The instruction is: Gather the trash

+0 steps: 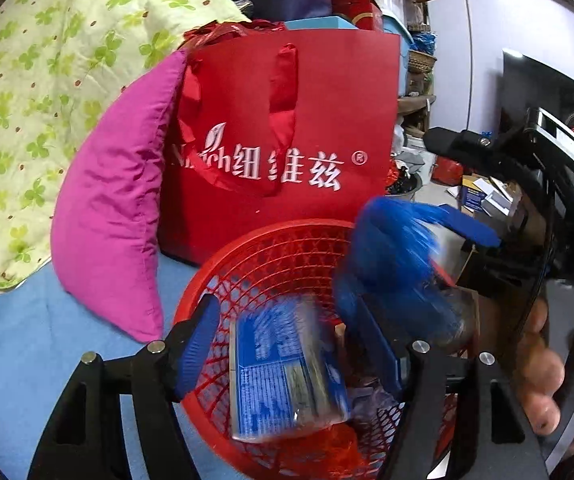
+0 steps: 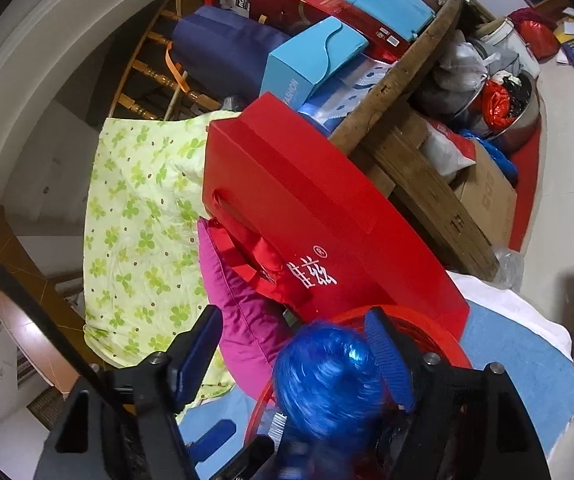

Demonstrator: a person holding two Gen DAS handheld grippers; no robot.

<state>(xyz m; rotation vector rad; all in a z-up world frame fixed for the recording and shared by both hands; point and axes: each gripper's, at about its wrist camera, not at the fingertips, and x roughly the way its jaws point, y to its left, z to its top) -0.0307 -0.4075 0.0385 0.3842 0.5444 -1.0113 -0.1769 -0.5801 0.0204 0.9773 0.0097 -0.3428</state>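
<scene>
In the left wrist view, the left gripper (image 1: 291, 344) hangs over the red basket (image 1: 247, 264), fingers apart, a blue packet (image 1: 287, 372) blurred between them, probably dropping in.

In the right wrist view, the right gripper (image 2: 295, 360) stands with fingers apart above a blurred blue crumpled thing (image 2: 327, 384) at the basket (image 2: 439, 328) rim.

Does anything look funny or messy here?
Yes: a blurry, shiny blue crumpled plastic thing hangs over the red mesh plastic basket rather than lying inside, between the open right claw fingers. A blue printed box lies tilted inside the basket.
</scene>
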